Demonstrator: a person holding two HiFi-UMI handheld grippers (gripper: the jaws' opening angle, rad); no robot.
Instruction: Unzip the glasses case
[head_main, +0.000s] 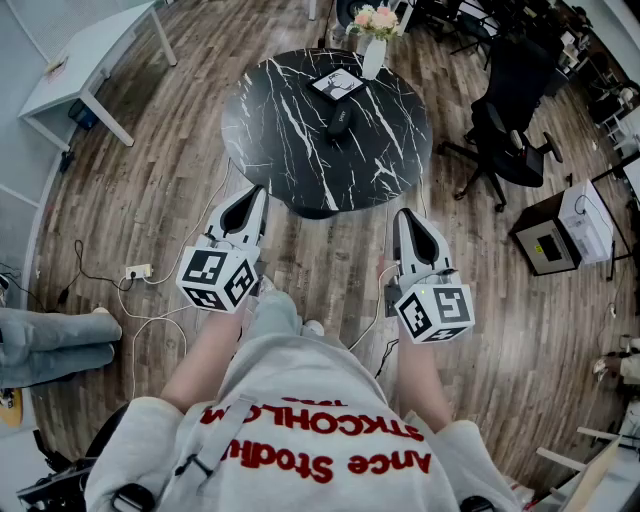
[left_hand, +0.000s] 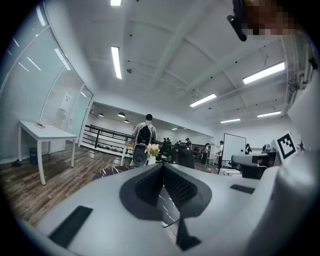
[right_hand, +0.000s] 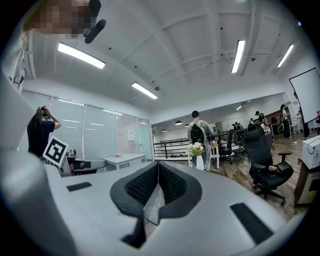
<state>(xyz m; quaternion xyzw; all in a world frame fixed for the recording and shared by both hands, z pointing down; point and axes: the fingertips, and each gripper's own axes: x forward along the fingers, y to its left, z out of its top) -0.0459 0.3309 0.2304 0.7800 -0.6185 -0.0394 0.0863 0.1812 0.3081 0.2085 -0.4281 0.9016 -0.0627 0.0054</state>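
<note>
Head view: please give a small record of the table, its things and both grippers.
table: round, black marble
glasses case: dark, near table's middle; zip too small to tell
vase: white, at far edge
card: square, between vase and case
left gripper: shut, empty, short of table
right gripper: shut, empty, short of table

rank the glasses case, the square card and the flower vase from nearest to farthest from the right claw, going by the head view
From the right claw, in the head view:
1. glasses case, near the middle of the round table, ahead and a little left of the claw.
2. square card, just beyond the case.
3. flower vase, at the table's far edge.
</note>
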